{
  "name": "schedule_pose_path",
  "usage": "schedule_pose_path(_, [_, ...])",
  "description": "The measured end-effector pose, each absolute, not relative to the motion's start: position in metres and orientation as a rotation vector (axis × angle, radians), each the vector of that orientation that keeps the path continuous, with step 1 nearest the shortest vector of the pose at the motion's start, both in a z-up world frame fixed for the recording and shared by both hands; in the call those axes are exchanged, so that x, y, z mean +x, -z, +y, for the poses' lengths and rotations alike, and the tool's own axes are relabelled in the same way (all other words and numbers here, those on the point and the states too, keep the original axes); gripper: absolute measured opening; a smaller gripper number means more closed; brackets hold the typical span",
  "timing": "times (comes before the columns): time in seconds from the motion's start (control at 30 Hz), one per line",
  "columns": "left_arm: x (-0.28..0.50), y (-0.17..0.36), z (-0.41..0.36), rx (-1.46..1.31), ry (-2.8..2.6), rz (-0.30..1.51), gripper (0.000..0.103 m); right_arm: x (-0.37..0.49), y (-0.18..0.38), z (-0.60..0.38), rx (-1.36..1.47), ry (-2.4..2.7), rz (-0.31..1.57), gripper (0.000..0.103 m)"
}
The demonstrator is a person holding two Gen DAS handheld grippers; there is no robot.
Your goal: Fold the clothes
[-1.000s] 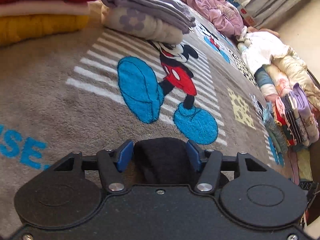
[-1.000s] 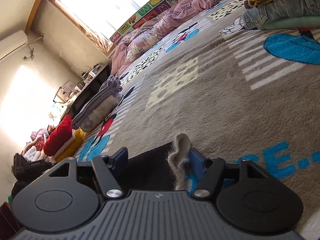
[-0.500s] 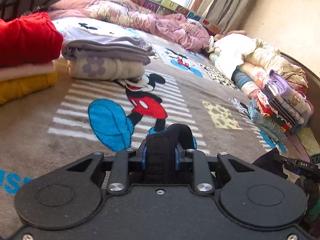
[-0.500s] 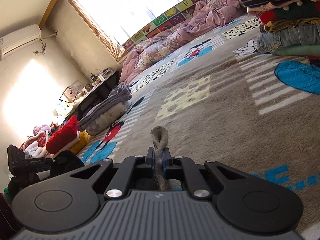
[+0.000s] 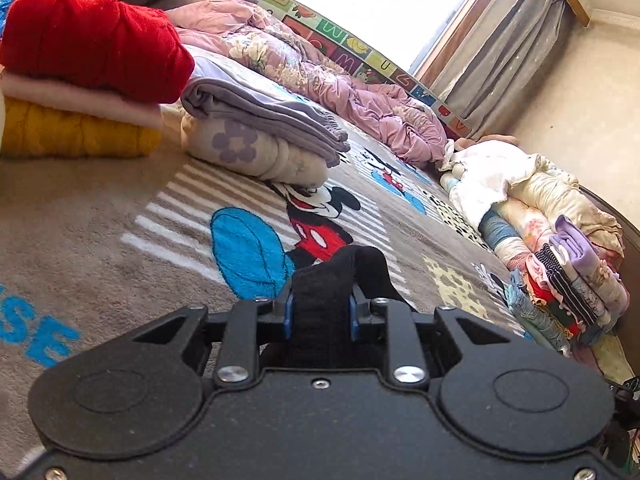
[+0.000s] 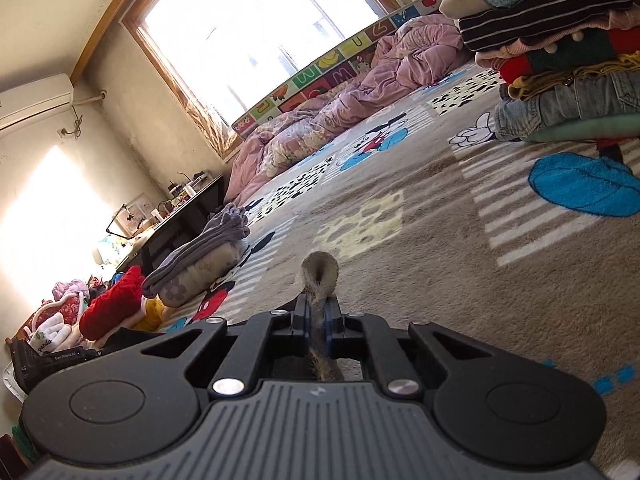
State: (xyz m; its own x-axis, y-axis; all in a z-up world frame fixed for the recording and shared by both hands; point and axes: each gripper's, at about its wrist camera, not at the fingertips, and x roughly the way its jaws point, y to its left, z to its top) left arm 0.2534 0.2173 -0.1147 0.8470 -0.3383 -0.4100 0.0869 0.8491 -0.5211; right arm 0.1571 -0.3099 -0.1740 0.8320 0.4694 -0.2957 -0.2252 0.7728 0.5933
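My left gripper (image 5: 319, 312) is shut on a fold of a black garment (image 5: 340, 276), held a little above the Mickey Mouse carpet (image 5: 100, 208). My right gripper (image 6: 316, 316) is shut on a thin edge of the same garment, whose fuzzy beige inner side (image 6: 319, 274) sticks up between the blue pads. Most of the garment hangs below both grippers and is hidden. The left gripper's body (image 6: 48, 356) shows at the lower left of the right wrist view.
A red, pink and yellow stack (image 5: 80, 80) and a purple-grey folded pile (image 5: 260, 136) lie at the left. A tall stack of folded clothes (image 5: 560, 280) stands at the right, also seen in the right wrist view (image 6: 560, 60). A pink quilt (image 5: 340, 88) lies by the window.
Both grippers went from open around the garment to shut on it, then lifted it off the carpet; the views now tilt upward and sit higher.
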Motion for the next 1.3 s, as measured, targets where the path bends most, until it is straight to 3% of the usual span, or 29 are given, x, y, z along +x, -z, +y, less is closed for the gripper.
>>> schedule_pose_path(0.4, [0.258,0.122,0.219,-0.551,0.220,0.501,0.023,0.190,0.148,-0.304,0.441,-0.406,0.378,0.009])
schedule_pose_path(1.03, [0.264,0.128,0.220,-0.513,0.177,0.529,0.024,0.271,0.114,-0.268,0.139,-0.416,0.448,0.009])
schedule_pose_path(1.3, [0.273,0.138,0.226,-0.537,0.125,0.592,0.033,0.309,0.134,-0.256,0.111,-0.391,0.555,0.009])
